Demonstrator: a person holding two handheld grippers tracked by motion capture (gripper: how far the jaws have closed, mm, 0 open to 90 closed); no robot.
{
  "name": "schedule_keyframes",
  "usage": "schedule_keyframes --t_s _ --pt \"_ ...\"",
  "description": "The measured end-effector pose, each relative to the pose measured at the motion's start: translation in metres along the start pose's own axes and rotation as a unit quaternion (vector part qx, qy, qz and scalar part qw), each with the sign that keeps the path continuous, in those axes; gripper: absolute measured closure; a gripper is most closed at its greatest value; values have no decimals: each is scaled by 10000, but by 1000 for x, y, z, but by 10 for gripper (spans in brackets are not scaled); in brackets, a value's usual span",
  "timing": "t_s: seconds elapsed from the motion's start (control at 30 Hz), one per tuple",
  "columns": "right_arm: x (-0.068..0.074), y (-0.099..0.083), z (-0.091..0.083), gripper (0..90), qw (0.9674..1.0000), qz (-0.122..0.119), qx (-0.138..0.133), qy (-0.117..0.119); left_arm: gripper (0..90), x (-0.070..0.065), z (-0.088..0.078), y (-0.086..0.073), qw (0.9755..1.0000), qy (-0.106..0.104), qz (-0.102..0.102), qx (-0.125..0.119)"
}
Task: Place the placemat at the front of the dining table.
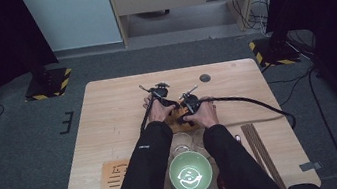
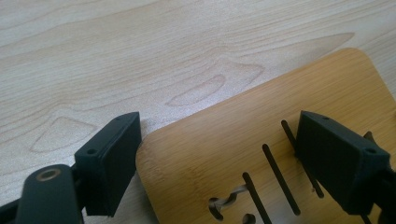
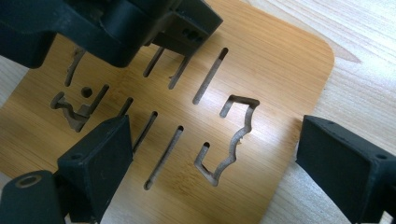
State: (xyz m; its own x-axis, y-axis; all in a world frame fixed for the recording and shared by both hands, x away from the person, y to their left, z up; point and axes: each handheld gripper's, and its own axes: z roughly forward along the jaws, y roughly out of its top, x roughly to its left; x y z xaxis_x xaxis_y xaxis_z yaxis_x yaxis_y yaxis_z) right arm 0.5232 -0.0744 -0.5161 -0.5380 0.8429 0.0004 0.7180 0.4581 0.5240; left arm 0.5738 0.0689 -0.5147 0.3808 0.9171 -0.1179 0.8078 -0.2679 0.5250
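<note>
A bamboo board with cut slots and shaped openings lies flat at the middle of the table, between the person's two hands. My left gripper is open, its jaws straddling a rounded corner of the board, one jaw over bare table and the other over the slots. My right gripper is open too; its left jaw hangs over the board and its right jaw beyond the board's edge. The left gripper shows at the top of the right gripper view, low over the board. From above, the left gripper and right gripper sit close together.
A green bowl stands at the table's near edge with a glass just behind it. A second slotted bamboo board lies near left. Dark chopsticks lie near right. A thick cable trails right. A dark disc sits far centre.
</note>
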Motion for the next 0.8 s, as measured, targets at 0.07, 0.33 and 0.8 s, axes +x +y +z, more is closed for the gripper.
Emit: schedule_keyframes --t_s 0.07,0.33,0.8 --pt "0 0 0 109 10000 -1 12 11 150 0 0 0 10000 20 -22 1" --pt "1 -1 2 111 10000 -7 8 4 183 10 -8 1 9977 -154 -622 -232" --pt "2 -2 3 122 9999 58 -91 27 143 33 -26 -12 9998 151 96 0"
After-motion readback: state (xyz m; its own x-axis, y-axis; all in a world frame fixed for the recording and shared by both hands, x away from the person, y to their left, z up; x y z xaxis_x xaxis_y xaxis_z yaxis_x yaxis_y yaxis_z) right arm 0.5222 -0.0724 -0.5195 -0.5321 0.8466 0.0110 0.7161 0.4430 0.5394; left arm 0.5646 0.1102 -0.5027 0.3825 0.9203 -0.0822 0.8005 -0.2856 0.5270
